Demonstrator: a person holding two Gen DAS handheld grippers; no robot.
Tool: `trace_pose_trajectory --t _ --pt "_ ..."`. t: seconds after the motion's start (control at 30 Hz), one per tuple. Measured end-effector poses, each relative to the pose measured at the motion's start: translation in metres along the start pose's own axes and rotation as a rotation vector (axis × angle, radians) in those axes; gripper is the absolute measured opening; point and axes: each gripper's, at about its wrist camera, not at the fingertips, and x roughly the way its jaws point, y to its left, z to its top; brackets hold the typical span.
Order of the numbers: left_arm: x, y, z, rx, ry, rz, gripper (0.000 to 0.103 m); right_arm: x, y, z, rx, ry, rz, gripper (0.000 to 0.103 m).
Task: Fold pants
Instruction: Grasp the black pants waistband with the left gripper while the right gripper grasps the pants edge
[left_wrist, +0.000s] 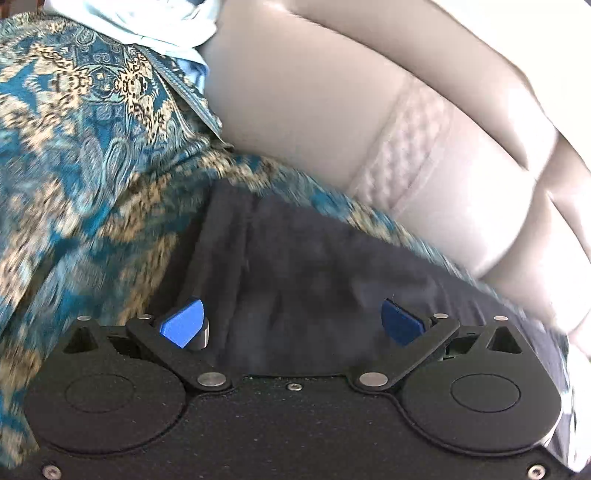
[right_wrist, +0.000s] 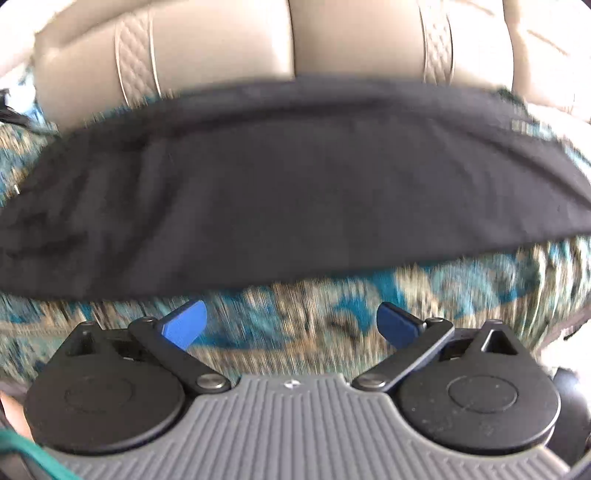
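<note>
Lying limp on the cover (right_wrist: 332, 332), the pants (right_wrist: 295, 192) look soft, light; pinch the near edge. Left tool (left_wrist: 291, 321) and right tool (right_wrist: 291, 325) both apart, empty.

Left gripper (left_wrist: 291, 321): jaws spread wide, blue pads (left_wrist: 183, 322) well apart, nothing pinched between them; pointing forward and low.
Right gripper (right_wrist: 291, 323): jaws also spread wide, blue pads (right_wrist: 184, 324) apart and empty; pointing forward and low.
Motion blur: in both views.
</note>
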Motion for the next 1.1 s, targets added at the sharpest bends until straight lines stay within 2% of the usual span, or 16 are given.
trace_pose_trajectory --t 0.1,0.2,0.27,0.37,0.5,0.7,0.83,0.9,0.97,1.03,1.1 --pt "0.038 -0.006 0.03 -0.09 -0.002 0.029 0.103 -0.009 0.003 0.021 0.019 -0.099 0.019 0.103" --pt "0.078 -0.006 0.046 -0.174 0.021 0.074 0.103 -0.004 0.001 0.042 0.059 -0.153 0.03 0.103" --pt "0.103 -0.011 0.051 -0.195 0.039 0.109 0.103 0.006 0.003 0.056 0.079 -0.168 0.022 0.103" --pt "0.138 -0.017 0.055 -0.216 0.01 0.222 0.103 0.017 -0.001 0.077 0.107 -0.205 0.024 0.103" --pt "0.162 -0.035 0.059 -0.23 -0.079 0.395 0.103 0.037 0.006 0.093 0.121 -0.235 0.043 0.103" --pt "0.19 -0.062 0.077 -0.213 -0.029 0.575 0.103 0.05 0.022 0.098 0.101 -0.236 0.083 0.103" --pt "0.198 -0.07 0.085 -0.205 0.013 0.617 0.102 0.052 0.026 0.102 0.103 -0.238 0.107 0.103" --pt "0.196 -0.071 0.084 -0.196 0.015 0.633 0.088 0.053 0.028 0.104 0.106 -0.235 0.119 0.103" --pt "0.186 -0.069 0.077 -0.203 -0.028 0.671 0.047 0.05 0.03 0.103 0.102 -0.24 0.132 0.103" --pt "0.175 -0.066 0.072 -0.201 -0.056 0.661 0.03 0.048 0.031 0.102 0.094 -0.245 0.139 0.103" --pt "0.163 -0.061 0.068 -0.198 -0.065 0.612 0.021 0.045 0.033 0.101 0.09 -0.247 0.149 0.103"
